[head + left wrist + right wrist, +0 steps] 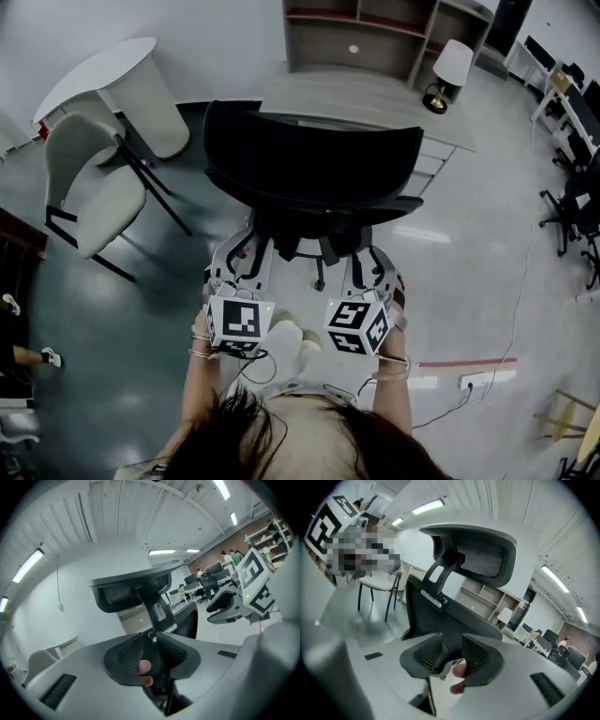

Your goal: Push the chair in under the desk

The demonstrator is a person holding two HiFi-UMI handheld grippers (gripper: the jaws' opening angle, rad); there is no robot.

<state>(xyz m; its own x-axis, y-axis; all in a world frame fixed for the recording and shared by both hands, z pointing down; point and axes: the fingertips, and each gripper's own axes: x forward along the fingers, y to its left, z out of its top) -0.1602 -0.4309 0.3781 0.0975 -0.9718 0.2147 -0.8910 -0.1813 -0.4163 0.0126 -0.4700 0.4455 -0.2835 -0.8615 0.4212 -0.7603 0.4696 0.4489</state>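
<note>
The worktop (pixel 441 127) runs across the far side of the head view, drawer unit at its right end. The black chair (pixel 309 159) stands right in front of it, its back turned to the person and its wide top edge roughly parallel to the worktop's front. How far the seat already reaches under cannot be told, since the backrest covers it from above.

So the line that matters runs straight away from the person: grippers, then chair, then worktop, all in one row. The backrest's long axis lies across that line, which looks right for a square shove with little turning. A pale side chair (pixel 89 178) stands well apart to the left, clear of the path.

Both hands are low behind the backrest, one either side of the central spine (pixel 157 609) and about equally near it, so neither has a lead. The headrest (pixel 483 550) rises above them in both gripper views.

The left gripper (pixel 151 641) has its jaws drawn close, with only a narrow slot left. The spine shows through that slot, but no pad visibly presses on it, so I judge it released. The right gripper (pixel 452 641) stands a little wider. The dark lower frame of the backrest fills its gap, again with no bite I can see.

The coming move probably needs both to bear on the frame evenly — more force from one hand would likely swivel the chair.
</note>
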